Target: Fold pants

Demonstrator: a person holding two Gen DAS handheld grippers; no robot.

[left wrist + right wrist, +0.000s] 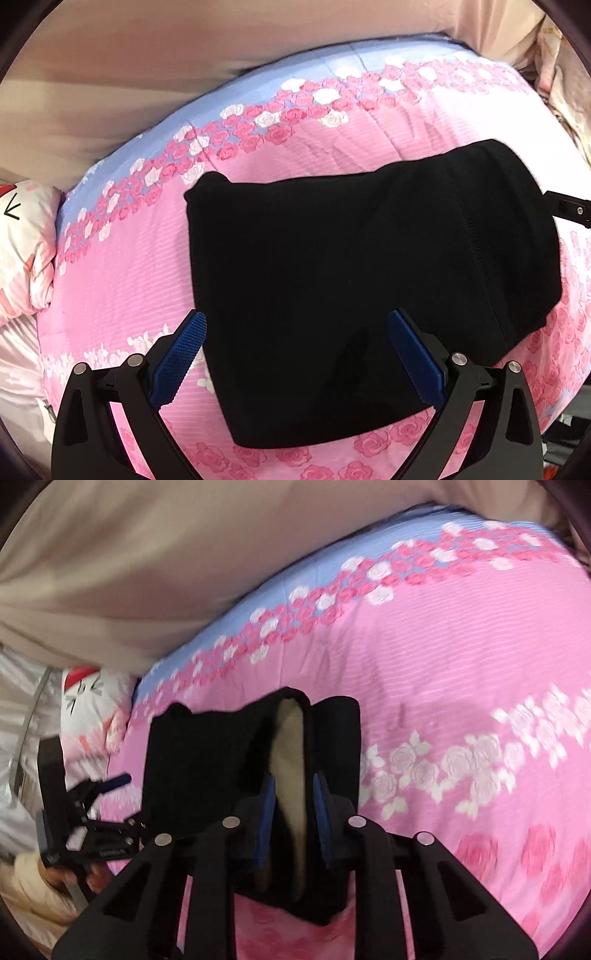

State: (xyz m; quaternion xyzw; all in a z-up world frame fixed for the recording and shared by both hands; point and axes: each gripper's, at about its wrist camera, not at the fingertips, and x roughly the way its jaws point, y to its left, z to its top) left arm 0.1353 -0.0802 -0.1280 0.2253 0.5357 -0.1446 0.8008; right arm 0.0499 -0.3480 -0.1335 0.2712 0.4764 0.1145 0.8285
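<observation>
Black pants (pixel 351 277), folded into a thick rectangle, lie on a pink rose-print bedspread (pixel 129 277). My left gripper (pixel 297 328) hovers over their near edge, open wide, with the cloth below its blue pads and untouched. In the right wrist view my right gripper (pixel 293 797) is shut on a raised edge of the pants (pixel 192 775). The cloth bunches between the pads and shows a beige lining (pixel 290 760). A black piece of the right gripper (pixel 569 210) shows at the pants' far right end.
The bedspread (pixel 443 664) has a blue band along its far side, against beige fabric (pixel 147 74). A white cartoon pillow (pixel 26 240) lies at the left. A hand (pixel 70 878) holds the left tool, with one of its fingers (pixel 118 779) showing.
</observation>
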